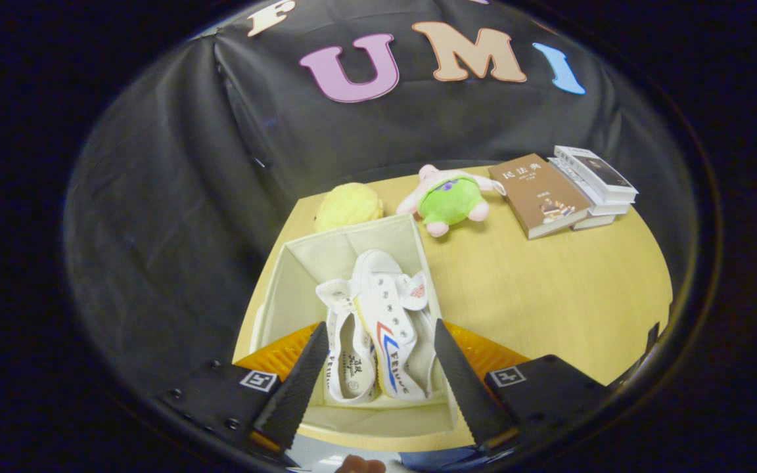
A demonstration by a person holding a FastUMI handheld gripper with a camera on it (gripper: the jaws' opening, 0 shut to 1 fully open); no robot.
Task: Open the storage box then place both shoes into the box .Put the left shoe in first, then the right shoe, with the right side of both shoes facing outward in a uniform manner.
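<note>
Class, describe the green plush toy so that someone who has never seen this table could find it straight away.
Start at the white box holding the shoes, just beyond the open tool. Past the box's far corner, on the wooden table, lies the plush toy. It sits between a yellow plush and a brown book, the only green and pink thing there.

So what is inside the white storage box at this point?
Two white canvas shoes lie side by side in the white storage box: one showing its insole, the other showing red and blue stripes. The box floor beneath them is covered. The hand-held gripper is open above.
</note>
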